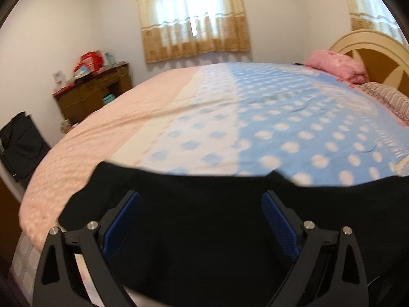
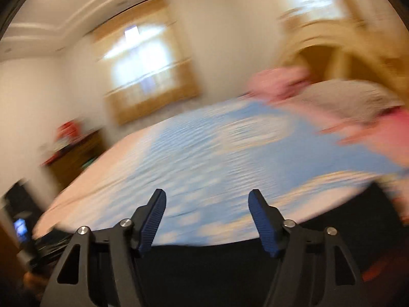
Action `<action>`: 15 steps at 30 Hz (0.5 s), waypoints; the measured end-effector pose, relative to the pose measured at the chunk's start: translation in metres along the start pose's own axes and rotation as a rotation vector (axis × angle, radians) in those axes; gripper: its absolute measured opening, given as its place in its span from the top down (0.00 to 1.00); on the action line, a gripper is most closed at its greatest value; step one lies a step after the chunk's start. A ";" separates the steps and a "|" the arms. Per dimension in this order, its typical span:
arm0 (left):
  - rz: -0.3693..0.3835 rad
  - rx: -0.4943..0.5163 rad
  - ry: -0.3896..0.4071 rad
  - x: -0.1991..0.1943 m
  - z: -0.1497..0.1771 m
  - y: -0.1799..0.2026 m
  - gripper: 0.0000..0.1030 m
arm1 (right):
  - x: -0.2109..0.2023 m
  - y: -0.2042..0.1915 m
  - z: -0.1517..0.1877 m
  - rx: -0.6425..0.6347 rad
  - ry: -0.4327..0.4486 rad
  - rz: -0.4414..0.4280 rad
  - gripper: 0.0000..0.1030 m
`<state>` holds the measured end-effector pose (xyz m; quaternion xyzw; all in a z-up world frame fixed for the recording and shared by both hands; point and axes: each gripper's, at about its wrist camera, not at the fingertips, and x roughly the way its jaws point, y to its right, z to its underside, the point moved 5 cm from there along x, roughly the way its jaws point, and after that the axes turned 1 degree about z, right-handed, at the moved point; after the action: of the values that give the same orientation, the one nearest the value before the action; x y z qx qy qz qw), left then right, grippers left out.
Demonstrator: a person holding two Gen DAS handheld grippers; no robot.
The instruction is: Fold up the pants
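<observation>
Both grippers gape, holding nothing: left gripper (image 1: 200,220) over black pants (image 1: 204,230); right gripper (image 2: 207,220) view blurred, bedspread (image 2: 204,153) beyond.

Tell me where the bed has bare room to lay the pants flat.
The widest bare stretch is the blue dotted sheet between the black pants at the near edge and the pink pillow by the headboard. The pink strip toward the desk is bare too. The headboard end is crowded with bedding.
</observation>
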<state>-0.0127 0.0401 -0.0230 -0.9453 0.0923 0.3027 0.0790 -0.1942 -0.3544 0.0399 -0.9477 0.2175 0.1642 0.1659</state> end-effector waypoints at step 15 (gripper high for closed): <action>0.093 0.088 -0.058 -0.001 -0.004 0.075 0.05 | 0.001 0.211 0.032 0.218 -0.175 0.347 0.34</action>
<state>-0.0280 -0.0334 -0.0259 -0.9264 0.1470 0.3292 0.1088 -0.2994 -0.5221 -0.0405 -0.8546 0.3787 0.2475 0.2548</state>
